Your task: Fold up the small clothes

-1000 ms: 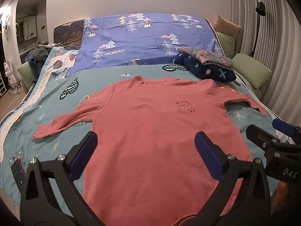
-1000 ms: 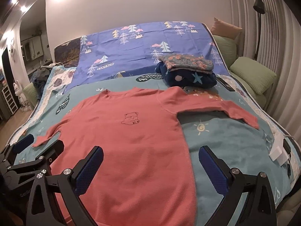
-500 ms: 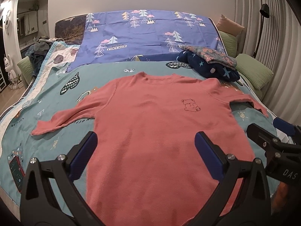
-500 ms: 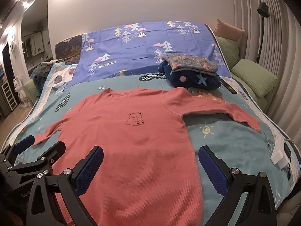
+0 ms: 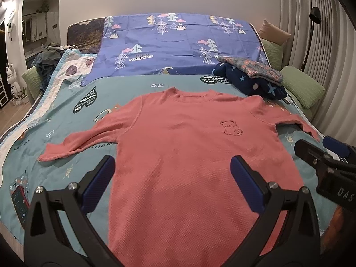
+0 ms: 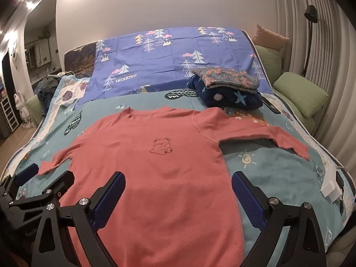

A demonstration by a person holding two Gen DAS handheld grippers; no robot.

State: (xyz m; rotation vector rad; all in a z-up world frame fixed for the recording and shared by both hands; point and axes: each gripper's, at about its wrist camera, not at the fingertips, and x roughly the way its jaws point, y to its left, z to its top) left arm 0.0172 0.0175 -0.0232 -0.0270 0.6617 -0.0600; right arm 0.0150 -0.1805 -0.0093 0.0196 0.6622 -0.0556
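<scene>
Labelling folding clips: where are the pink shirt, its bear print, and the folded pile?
pink shirt [image 5: 189, 155], left wrist view, mid chest.
bear print [image 6: 161, 146], right wrist view, bear's body.
folded pile [image 6: 229, 80], right wrist view, floral top layer.

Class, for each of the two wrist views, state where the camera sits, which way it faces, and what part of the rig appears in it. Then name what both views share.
Left wrist: sits on the left gripper, faces up the bed over the pink shirt; own open fingers show, right gripper at right edge.
Right wrist: sits on the right gripper, faces the same way; own open fingers show, left gripper at left edge.
Shared: shirt, folded clothes stack, purple sheet.
</scene>
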